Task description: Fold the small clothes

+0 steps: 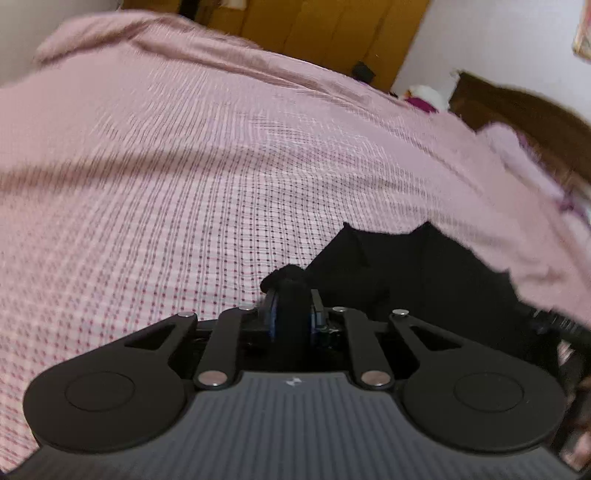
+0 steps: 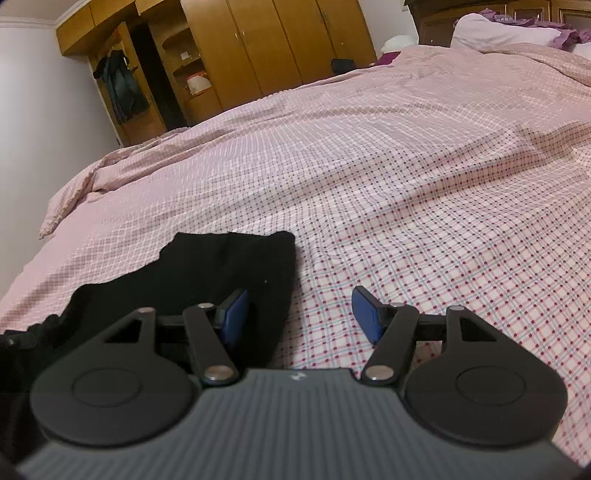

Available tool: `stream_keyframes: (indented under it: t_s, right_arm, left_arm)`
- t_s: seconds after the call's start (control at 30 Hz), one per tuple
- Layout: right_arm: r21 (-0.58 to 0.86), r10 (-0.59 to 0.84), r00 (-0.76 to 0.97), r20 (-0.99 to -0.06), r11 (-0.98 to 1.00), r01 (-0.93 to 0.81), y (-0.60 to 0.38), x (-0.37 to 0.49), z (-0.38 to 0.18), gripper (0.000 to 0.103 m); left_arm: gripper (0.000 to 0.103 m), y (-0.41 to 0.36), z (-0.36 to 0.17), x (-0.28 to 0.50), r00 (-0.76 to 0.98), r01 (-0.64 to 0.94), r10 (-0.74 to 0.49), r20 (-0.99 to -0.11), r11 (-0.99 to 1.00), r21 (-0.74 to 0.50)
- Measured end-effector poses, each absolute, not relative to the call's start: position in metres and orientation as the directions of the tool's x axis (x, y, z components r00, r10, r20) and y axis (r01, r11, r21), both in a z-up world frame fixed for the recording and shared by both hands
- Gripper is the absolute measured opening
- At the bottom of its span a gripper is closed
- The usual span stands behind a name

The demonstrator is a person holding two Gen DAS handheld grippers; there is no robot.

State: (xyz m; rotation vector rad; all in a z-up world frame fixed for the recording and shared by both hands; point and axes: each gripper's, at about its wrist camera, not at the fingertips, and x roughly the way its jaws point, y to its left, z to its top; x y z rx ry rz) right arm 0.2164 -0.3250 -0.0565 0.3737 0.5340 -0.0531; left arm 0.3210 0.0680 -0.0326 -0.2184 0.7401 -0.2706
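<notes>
A small black garment (image 2: 207, 273) lies on the pink checked bedcover (image 2: 406, 177), at the lower left of the right wrist view. My right gripper (image 2: 299, 306) is open, low over the bed, with its left blue pad (image 2: 234, 314) over the garment's right edge and its right pad (image 2: 365, 314) over bare cover. In the left wrist view, which is blurred, my left gripper (image 1: 291, 295) is shut on a bunched edge of the black garment (image 1: 406, 280), which spreads to the right of the fingers.
Wooden wardrobes (image 2: 258, 44) stand beyond the bed's far side, with dark clothes hanging at the left (image 2: 118, 85). A white pillow (image 2: 498, 31) and purple cloth lie at the bed's head. A wooden headboard (image 1: 517, 114) shows at right in the left wrist view.
</notes>
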Motion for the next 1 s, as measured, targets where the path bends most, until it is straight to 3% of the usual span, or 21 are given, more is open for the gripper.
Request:
stream_keyframes:
  t_s: [0.23, 0.37, 0.5, 0.57, 0.7, 0.83, 1.0]
  right_arm:
    - [0.342, 0.055, 0.866, -0.497, 0.929, 0.138, -0.325, 0.214, -0.057, 0.064]
    - [0.352, 0.059, 0.87, -0.489, 0.926, 0.135, -0.326, 0.213, -0.059, 0.064]
    - [0.361, 0.063, 0.875, -0.48, 0.923, 0.132, -0.328, 0.212, -0.06, 0.064]
    - [0.36, 0.063, 0.875, -0.481, 0.923, 0.132, -0.328, 0.212, -0.061, 0.064]
    - [0.35, 0.056, 0.873, -0.484, 0.927, 0.134, -0.326, 0.212, -0.062, 0.064]
    - [0.337, 0.052, 0.871, -0.489, 0.932, 0.134, -0.324, 0.211, -0.058, 0.064]
    - [0.307, 0.055, 0.884, -0.463, 0.946, 0.102, -0.32, 0.198, -0.04, 0.064]
  left_arm:
    - [0.024, 0.063, -0.039, 0.328, 0.701, 0.163, -0.289, -0.652, 0.955, -0.249]
    - [0.012, 0.059, -0.035, 0.315, 0.752, 0.164, -0.242, -0.613, 0.97, -0.182]
    - [0.012, 0.062, -0.015, 0.295, 0.886, 0.022, -0.031, -0.463, 0.999, -0.024]
    - [0.012, 0.07, -0.012, 0.297, 0.901, -0.062, 0.062, -0.429, 0.998, 0.015]
    - [0.012, 0.086, -0.028, 0.32, 0.872, -0.125, 0.143, -0.467, 0.99, 0.069]
    - [0.014, 0.085, -0.051, 0.342, 0.818, -0.076, 0.115, -0.564, 0.993, 0.093]
    - [0.035, 0.092, -0.041, 0.332, 0.816, -0.076, 0.083, -0.571, 0.996, 0.037]
